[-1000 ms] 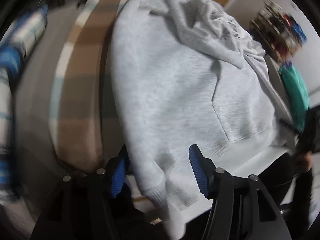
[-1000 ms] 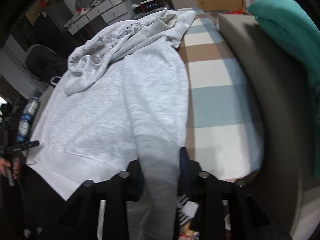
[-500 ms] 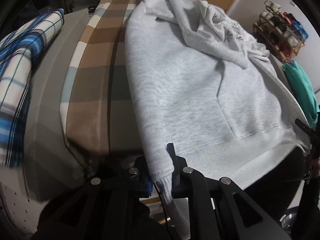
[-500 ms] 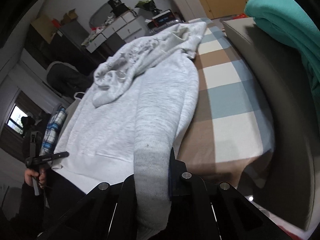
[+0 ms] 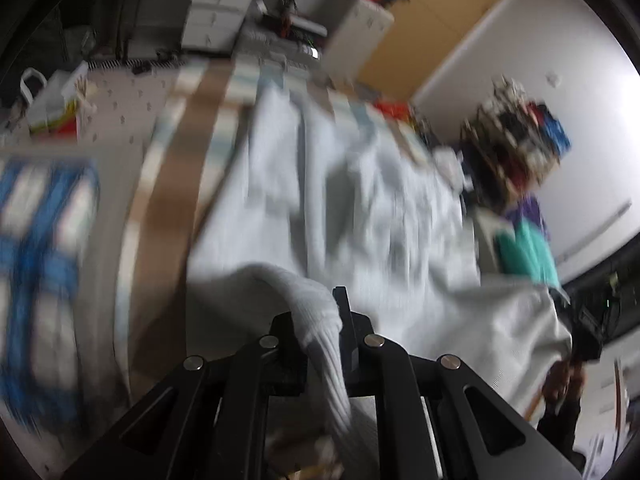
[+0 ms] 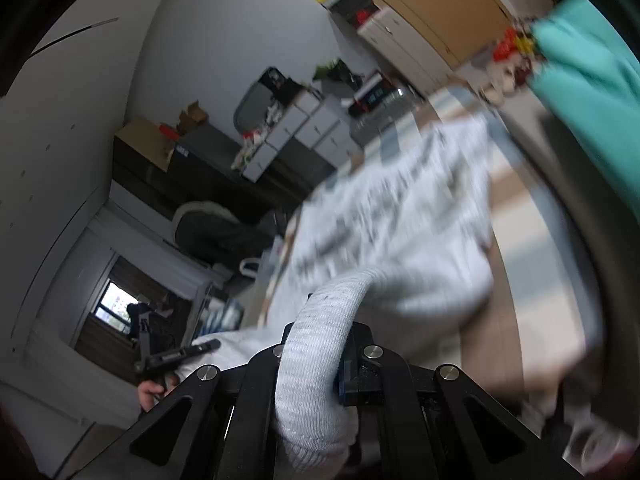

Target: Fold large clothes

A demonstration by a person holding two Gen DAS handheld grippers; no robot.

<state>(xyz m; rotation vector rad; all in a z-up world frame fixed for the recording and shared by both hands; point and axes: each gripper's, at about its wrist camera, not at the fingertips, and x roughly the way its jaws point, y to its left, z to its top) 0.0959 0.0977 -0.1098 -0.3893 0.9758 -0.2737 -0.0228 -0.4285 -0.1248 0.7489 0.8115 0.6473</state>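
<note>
Pinching the sweatshirt (image 5: 360, 216) cuffs, each gripper (image 5: 320, 320) (image 6: 316, 344) holds one.

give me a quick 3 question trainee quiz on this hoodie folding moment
1. True or false: the left gripper is shut on a ribbed cuff of the grey hoodie.
2. What does the right gripper hold? A) the teal garment B) a ribbed cuff of the hoodie C) nothing
3. Fill in: the hoodie lies on a ____ cover in brown, blue and cream.

Key: 1 true; 2 B; 3 checked
</note>
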